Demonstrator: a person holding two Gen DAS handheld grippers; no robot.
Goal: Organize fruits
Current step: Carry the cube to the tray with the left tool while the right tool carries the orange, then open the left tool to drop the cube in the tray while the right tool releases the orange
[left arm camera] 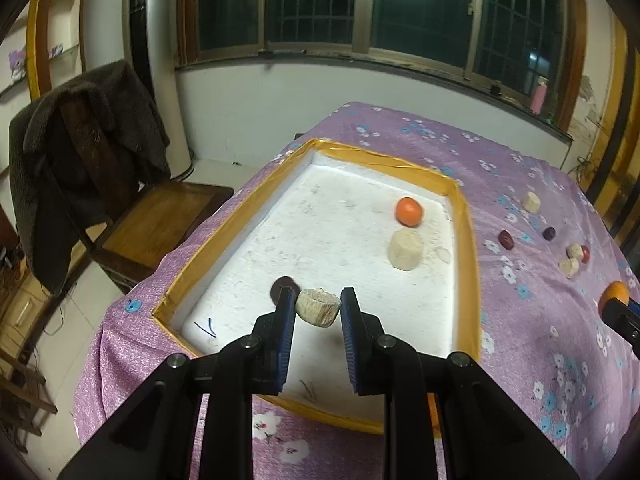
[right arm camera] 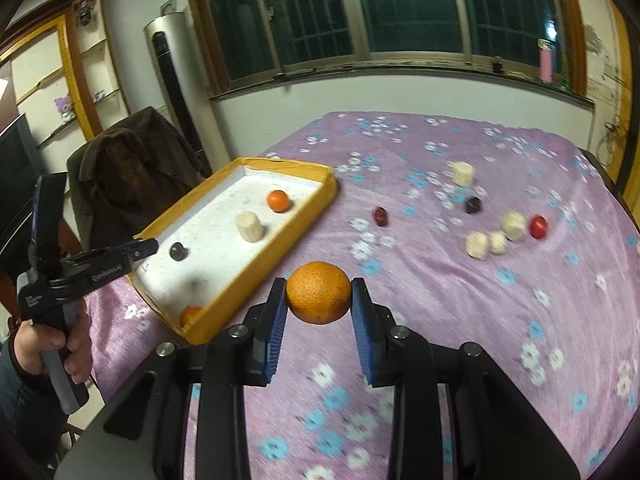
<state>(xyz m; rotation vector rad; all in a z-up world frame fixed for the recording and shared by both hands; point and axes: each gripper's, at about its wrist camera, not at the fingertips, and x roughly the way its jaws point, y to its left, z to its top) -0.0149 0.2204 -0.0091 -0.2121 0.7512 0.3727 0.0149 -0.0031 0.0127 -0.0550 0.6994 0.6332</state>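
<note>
My left gripper (left arm camera: 318,307) is shut on a pale fruit chunk (left arm camera: 318,309) and holds it over the near part of the yellow-rimmed white tray (left arm camera: 466,216). The tray holds a small orange (left arm camera: 409,211), a pale chunk (left arm camera: 405,249) and a dark fruit (left arm camera: 282,285). My right gripper (right arm camera: 319,297) is shut on a large orange (right arm camera: 319,292) above the purple cloth, right of the tray (right arm camera: 256,264). Another orange (right arm camera: 191,315) lies in the tray's near corner. The left gripper (right arm camera: 138,251) shows from the side over the tray.
Loose on the purple floral cloth (right arm camera: 440,320) are several pale chunks (right arm camera: 513,225), a red fruit (right arm camera: 538,226) and dark fruits (right arm camera: 381,216). A wooden chair with a dark coat (left arm camera: 80,152) stands left of the table. A window wall lies behind.
</note>
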